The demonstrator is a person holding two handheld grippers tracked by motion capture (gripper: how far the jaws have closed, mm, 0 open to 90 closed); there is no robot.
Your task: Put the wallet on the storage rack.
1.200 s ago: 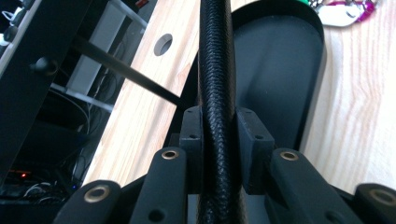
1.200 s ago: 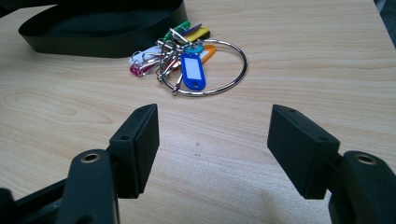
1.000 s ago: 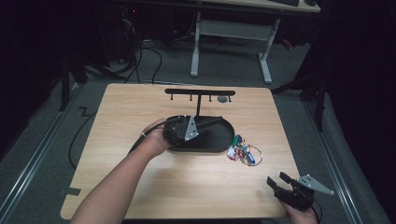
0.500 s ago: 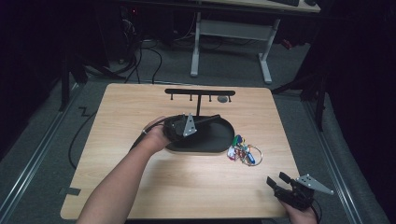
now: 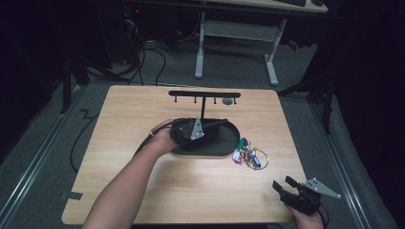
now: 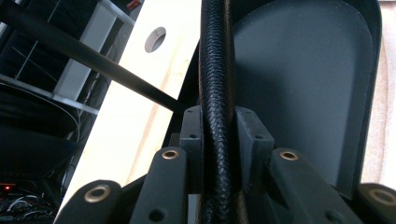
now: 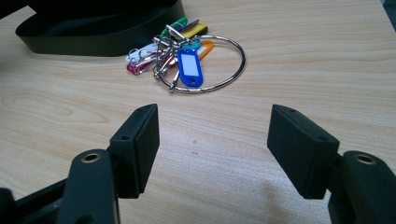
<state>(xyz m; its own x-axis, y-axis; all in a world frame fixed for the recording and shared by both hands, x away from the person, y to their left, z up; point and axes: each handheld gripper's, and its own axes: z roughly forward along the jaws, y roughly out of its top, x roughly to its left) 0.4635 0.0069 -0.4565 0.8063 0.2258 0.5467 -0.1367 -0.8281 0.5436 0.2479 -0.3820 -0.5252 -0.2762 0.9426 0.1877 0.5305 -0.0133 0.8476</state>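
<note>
- your left tool (image 5: 210,125): jaws narrow, clamped on a black braided rod (image 6: 215,93) that runs up between them; it sits over the black oval tray (image 5: 224,143) at mid counter.
- your right tool (image 7: 212,140): jaws wide apart, gripping nothing, low over the bare wooden counter (image 5: 200,186) near its front right corner.
- key bunch (image 7: 187,58): a large metal ring with coloured tags, lying on the counter just beside the tray's right end, ahead of your right tool and apart from it.
- black hook rack (image 5: 204,94): stands behind the tray.
</note>
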